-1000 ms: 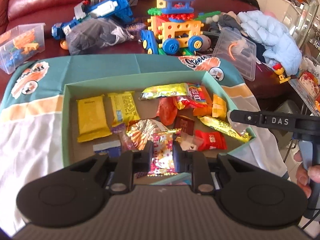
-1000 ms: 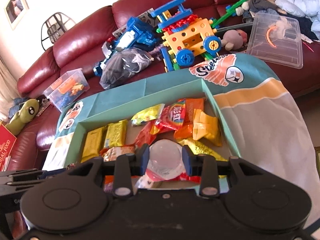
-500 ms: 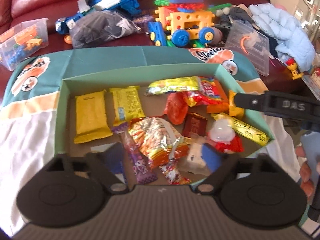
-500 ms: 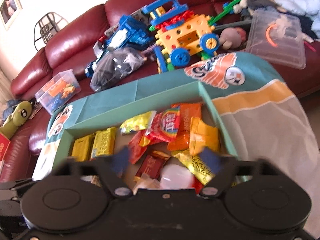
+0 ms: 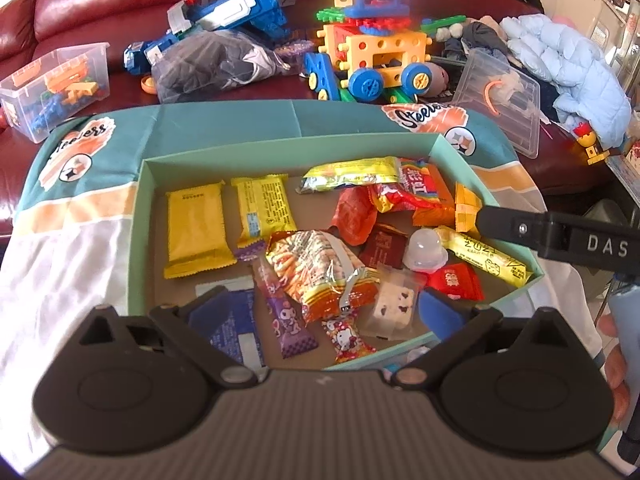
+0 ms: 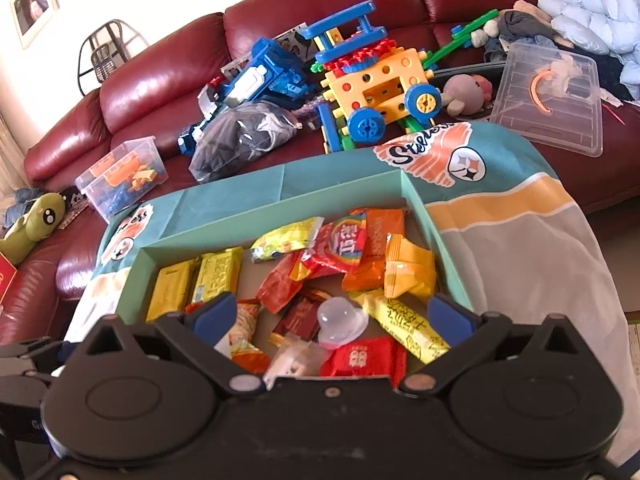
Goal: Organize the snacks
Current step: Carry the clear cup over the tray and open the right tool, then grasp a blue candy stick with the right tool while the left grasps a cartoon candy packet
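Note:
A teal box [image 5: 140, 240] on a printed cloth holds several snack packets. My left gripper [image 5: 332, 312] hovers over its near edge; its jaws are opening, with nothing pressed between the blue pads. A Hello Kitty packet [image 5: 348, 338] lies loose on the box floor below them. My right gripper [image 6: 330, 316] hangs over the same box [image 6: 280, 200], its jaws opening too. A clear jelly cup [image 6: 342, 320] rests free among the packets beneath it, also seen as the jelly cup [image 5: 424, 250]. One black finger [image 5: 520, 224] of the right gripper reaches over the box's right wall.
Behind the box, a dark red sofa [image 6: 160, 80] carries a yellow and blue toy truck [image 5: 384, 60], a blue toy [image 5: 232, 12], a grey bag [image 5: 208, 64], clear plastic tubs [image 5: 52, 88] [image 6: 548, 96] and a pale blue jacket [image 5: 568, 68]. A hand [image 5: 616, 344] shows at the right edge.
Both grippers went from shut to wide open. The left one let go of the Hello Kitty packet and the right one let go of the jelly cup; both now lie in the box.

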The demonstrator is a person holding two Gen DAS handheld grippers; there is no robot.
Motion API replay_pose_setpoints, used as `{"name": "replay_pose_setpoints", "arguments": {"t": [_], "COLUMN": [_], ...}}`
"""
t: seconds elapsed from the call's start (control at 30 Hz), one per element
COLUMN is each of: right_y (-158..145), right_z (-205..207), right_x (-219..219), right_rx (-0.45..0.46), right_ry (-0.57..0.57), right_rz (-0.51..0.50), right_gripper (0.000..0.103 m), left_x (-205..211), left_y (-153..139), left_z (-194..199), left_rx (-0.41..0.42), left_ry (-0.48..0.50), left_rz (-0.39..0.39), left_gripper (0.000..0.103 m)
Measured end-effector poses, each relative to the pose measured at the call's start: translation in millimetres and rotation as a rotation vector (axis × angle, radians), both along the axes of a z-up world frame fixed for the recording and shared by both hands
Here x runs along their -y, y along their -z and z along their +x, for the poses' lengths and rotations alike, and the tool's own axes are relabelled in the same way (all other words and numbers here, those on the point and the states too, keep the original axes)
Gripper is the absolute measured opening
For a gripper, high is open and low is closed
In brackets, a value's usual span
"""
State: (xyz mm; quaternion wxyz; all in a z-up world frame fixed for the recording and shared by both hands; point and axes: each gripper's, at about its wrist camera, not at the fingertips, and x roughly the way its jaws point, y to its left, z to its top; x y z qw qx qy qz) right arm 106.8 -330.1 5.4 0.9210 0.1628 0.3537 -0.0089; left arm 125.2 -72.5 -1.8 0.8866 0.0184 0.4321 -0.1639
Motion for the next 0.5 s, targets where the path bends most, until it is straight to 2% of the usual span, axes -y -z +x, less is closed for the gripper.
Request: {"name": "replay_pose_setpoints", "arguments": {"t": [0.3,0.5], "right_y": [-12.2,-10.7], "right_z": [-24.4,-41.6], "right_x": [-0.1,0.4], "right_rx": [0.017,0.013], "right_ry": [0.007,0.007], "right_rz": [0.008,0.019], "right_gripper": [0.103,0.103], "left_x": [-9.7,-21.4], "left_y": [-13.5,-5.7], "left_z": [-21.0,-39.8], "left_rx": [0.023,0.001], "left_ry": [-0.008,-0.012], "left_rz": [-0.014,-0.019], "left_gripper": [0.103,0.103]}}
